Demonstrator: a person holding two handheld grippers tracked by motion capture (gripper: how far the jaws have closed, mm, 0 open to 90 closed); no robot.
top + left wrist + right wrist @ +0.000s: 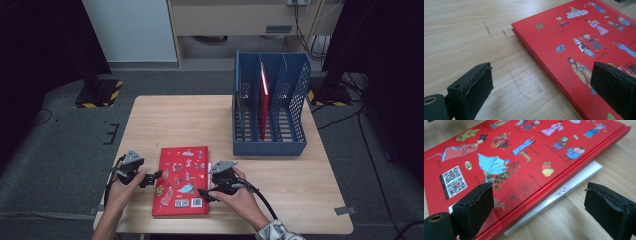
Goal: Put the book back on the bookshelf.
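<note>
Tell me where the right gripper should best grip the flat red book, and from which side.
Probably the long right edge of the red book, approached from the right. In the right gripper view, that edge seems raised off the table, white pages showing beneath, and the open right gripper already straddles it.

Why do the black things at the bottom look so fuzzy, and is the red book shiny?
In the left gripper view the left tool sits too close to the camera, so its edges blur; in the right gripper view the red book shows a soft sheen; the high view looks dim around the table.
</note>
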